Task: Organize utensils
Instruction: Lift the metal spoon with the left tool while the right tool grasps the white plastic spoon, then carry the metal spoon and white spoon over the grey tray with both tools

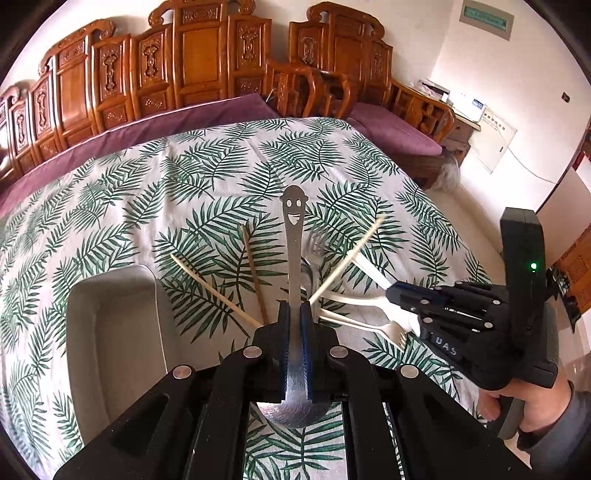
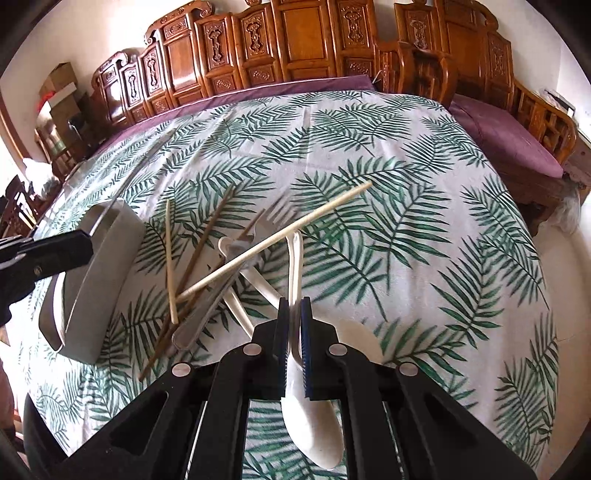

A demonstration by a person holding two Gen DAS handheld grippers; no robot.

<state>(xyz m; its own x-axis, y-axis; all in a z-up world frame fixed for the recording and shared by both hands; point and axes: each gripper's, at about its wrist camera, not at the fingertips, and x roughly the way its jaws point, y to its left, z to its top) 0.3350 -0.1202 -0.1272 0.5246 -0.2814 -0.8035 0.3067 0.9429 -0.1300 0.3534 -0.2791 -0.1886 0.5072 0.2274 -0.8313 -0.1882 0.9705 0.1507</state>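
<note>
Carved wooden benches (image 1: 207, 70) back a table (image 1: 110, 192) under a palm-leaf cloth. Grey tray (image 1: 114, 332) sits left of the scattered chopsticks (image 2: 273, 240) and forks (image 1: 369, 325). Left gripper (image 1: 294, 308) has jaws clamped on a smiley-handled metal spoon (image 1: 293, 236); right gripper (image 2: 294, 306) has jaws clamped on a white plastic spoon (image 2: 314, 424).

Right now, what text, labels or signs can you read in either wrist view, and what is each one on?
"DAS": white letters on the black body of the right gripper, cut off, maybe part of a longer word.
Green sign high on the wall: too blurred to read.
White wall panel: printed lines, too small to read.
White device on the side cabinet: label unreadable.
</note>
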